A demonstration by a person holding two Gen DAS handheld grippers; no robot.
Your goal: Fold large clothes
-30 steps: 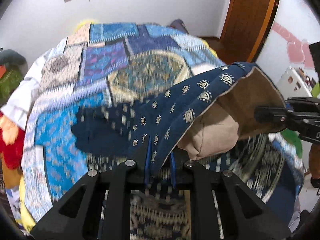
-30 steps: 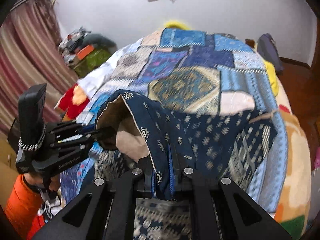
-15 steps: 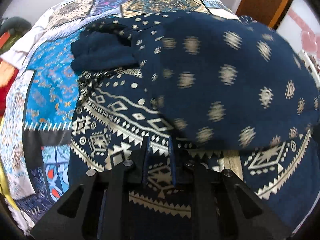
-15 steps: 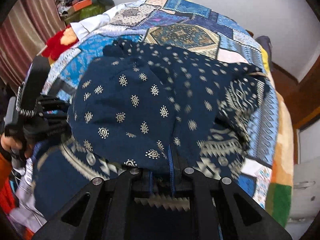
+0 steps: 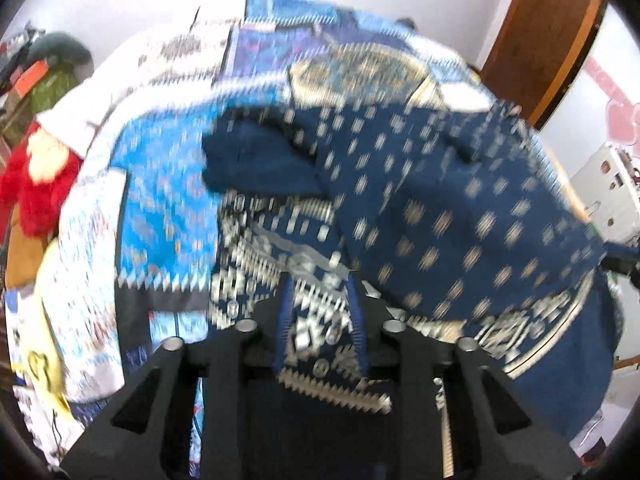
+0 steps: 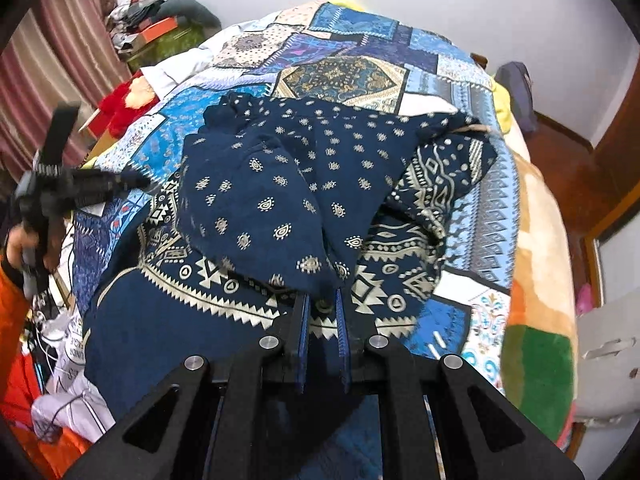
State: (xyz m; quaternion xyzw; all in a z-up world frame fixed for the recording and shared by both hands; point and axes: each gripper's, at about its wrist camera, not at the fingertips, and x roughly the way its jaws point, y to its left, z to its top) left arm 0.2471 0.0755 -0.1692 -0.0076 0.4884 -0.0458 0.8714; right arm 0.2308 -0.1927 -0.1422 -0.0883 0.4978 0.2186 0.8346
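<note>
The garment point(image 6: 304, 184), navy with small pale motifs and a broad zigzag border, lies spread over the near half of the bed point(image 6: 536, 232), on top of a blue patchwork quilt point(image 6: 344, 72). Its upper part is folded down over the lower part, so the dotted cloth covers most of the bordered hem, which reaches the bed's near edge. The right gripper point(image 6: 322, 300) is clenched on the near edge of that folded flap, a pinch of dotted cloth caught between its blue pads. The left gripper point(image 5: 320, 300) has just been opening; its jaws stand apart with only the bordered hem seen below the gap, and the flap's edge lies just to its right, free of the pads. That view is badly blurred. In the right view the left gripper hangs over the bed's left edge, gripped by a hand point(image 6: 18, 240) with an orange sleeve. A red plush toy point(image 6: 120, 104) sits beside the bed's left edge.
</note>
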